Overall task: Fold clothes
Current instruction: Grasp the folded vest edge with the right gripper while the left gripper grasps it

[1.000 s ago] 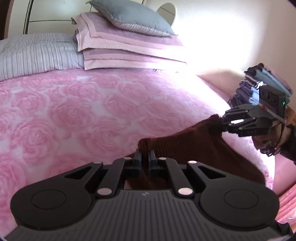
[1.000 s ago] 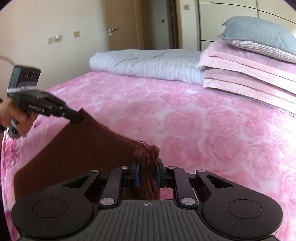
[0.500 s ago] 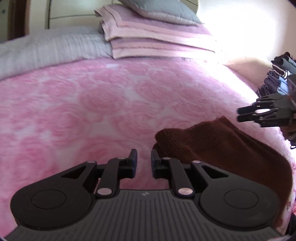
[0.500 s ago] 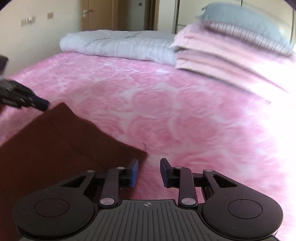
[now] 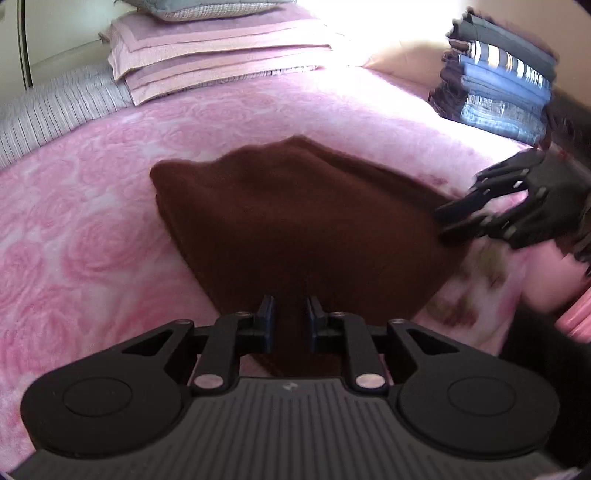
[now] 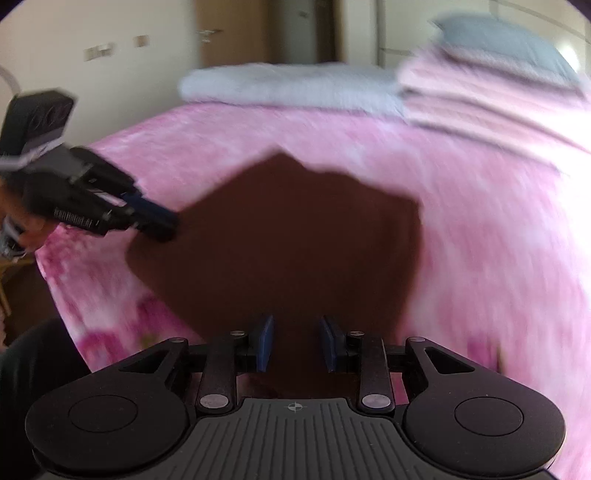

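1. A brown knitted garment [image 5: 295, 221] lies folded on the pink rose-patterned bedspread [image 5: 92, 240], near the foot-side edge of the bed; it appears again in the right wrist view [image 6: 295, 240], blurred.
2. The left gripper [image 5: 288, 323] has its fingers [image 5: 266, 321] parted with a clear gap and holds nothing. The near edge of the garment runs under and between them, so the gap looks straight onto brown cloth.
3. The right gripper [image 6: 295, 341] is likewise spread, its blue pads [image 6: 265, 341] well apart and empty. The garment's near edge sits between and just ahead of them.
4. In the left wrist view the right gripper [image 5: 458, 218] shows at the right, its fingertips at the right-hand edge of the garment; blur hides whether they touch the cloth.
5. In the right wrist view the left gripper [image 6: 159, 221] shows at the left, its tips at the garment's left edge; contact cannot be told.
6. A stack of folded clothes [image 5: 498, 81], dark, striped and denim, stands on the bed's far right, well apart from the brown garment.
7. Pink pillows [image 5: 221, 48] with a grey cushion [image 5: 207, 7] on top lie at the head of the bed, beside a grey striped quilt [image 5: 55, 110].
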`<state>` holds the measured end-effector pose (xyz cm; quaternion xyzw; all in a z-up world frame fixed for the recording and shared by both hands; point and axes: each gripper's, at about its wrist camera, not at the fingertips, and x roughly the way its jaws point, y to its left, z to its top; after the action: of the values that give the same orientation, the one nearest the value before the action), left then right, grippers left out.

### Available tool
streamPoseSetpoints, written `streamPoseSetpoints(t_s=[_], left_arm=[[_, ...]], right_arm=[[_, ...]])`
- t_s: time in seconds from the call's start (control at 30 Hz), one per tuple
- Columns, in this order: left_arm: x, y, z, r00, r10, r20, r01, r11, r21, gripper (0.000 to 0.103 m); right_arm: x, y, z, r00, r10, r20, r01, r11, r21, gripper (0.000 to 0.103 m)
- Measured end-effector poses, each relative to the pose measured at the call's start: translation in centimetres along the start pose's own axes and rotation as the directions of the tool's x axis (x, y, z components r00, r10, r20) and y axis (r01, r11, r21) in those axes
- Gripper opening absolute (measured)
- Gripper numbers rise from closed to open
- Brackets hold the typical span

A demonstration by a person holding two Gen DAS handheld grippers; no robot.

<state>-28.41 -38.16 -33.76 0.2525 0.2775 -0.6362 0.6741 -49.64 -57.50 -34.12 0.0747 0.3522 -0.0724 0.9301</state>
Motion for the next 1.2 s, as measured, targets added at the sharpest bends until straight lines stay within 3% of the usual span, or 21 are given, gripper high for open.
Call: streamPoseSetpoints(t_s=[0.2,0.3,0.37,0.43,0.53,0.6,0.63,0.67,0.7,0.87,0.93,1.0,1.03,1.1,1.13,1.2], left_arm=[[-2.3,-1.5,-0.2,0.995,0.078,0.064,-0.081,0.996,0.046,0.017],[-2.4,-2.1,-0.6,0.996,0.065,0.061,-0.069,0.996,0.051,0.018],[-1.9,-2.4,-1.1,0.996,0.073,0.047,-0.076,0.995,0.064,0.019],[-1.5,-2.6,-1.5,0.996,0.08,0.032,-0.082,0.994,0.078,0.02],[-2.9,-3.3,-1.5,0.992,0.124,0.032,-0.128,0.98,0.155,0.023],[-3.7,-5.0,-2.1,0.979,0.197,0.054,-0.204,0.929,0.308,0.037],[-3.8,-5.8,-2.5,0.975,0.21,0.066,-0.219,0.901,0.374,0.042],[-3.9,-6.7,-2.9,0.974,0.215,0.076,-0.226,0.872,0.434,0.048],[-3.9,-7.5,-3.4,0.972,0.219,0.086,-0.233,0.839,0.493,0.051],[-1.0,-11.1,-5.2,0.962,0.247,0.12,-0.255,0.644,0.721,0.054],[0.9,-11.6,-5.8,0.953,0.277,0.125,-0.267,0.567,0.779,0.054],[2.6,-11.6,-6.4,0.94,0.307,0.151,-0.292,0.492,0.82,0.053],[3.1,-11.5,-6.6,0.935,0.313,0.166,-0.304,0.467,0.83,0.054],[3.8,-11.2,-6.5,0.935,0.313,0.168,-0.304,0.463,0.832,0.051],[4.1,-11.0,-6.4,0.936,0.311,0.162,-0.299,0.466,0.833,0.049],[4.3,-10.8,-6.2,0.939,0.31,0.146,-0.286,0.471,0.835,0.04]], right_arm=[[-3.7,-1.0,-1.2,0.994,-0.109,0.031,0.107,0.992,0.06,0.03],[-4.6,-1.5,-2.1,0.995,-0.077,0.065,0.068,0.989,0.129,0.03],[-3.9,-1.8,-2.9,0.998,-0.041,0.039,0.034,0.987,0.159,0.031],[-3.3,-1.9,-3.3,0.999,-0.049,-0.019,0.051,0.987,0.154,0.031],[-4.3,-0.6,-3.2,0.996,-0.088,-0.017,0.089,0.994,0.07,0.031],[-5.0,0.9,-2.9,0.991,-0.136,0.003,0.136,0.99,-0.034,0.033],[-5.2,1.8,-2.9,0.987,-0.157,0.018,0.158,0.983,-0.094,0.045],[-5.4,2.6,-2.9,0.985,-0.169,0.035,0.172,0.974,-0.148,0.064],[-5.3,3.5,-2.8,0.983,-0.175,0.048,0.182,0.963,-0.198,0.07],[-2.2,7.3,-2.5,0.977,-0.208,0.047,0.207,0.876,-0.436,0.072],[-0.1,8.1,-2.6,0.972,-0.232,0.032,0.213,0.819,-0.533,0.072],[2.0,9.0,-3.0,0.962,-0.27,0.03,0.227,0.737,-0.637,0.072],[2.8,9.4,-3.4,0.956,-0.29,0.045,0.24,0.684,-0.689,0.07],[4.3,10.1,-4.0,0.945,-0.321,0.07,0.257,0.589,-0.767,0.057],[4.7,10.1,-3.8,0.943,-0.327,0.066,0.255,0.578,-0.775,0.043],[5.5,10.0,-3.4,0.939,-0.339,0.055,0.249,0.563,-0.788,0.038]])
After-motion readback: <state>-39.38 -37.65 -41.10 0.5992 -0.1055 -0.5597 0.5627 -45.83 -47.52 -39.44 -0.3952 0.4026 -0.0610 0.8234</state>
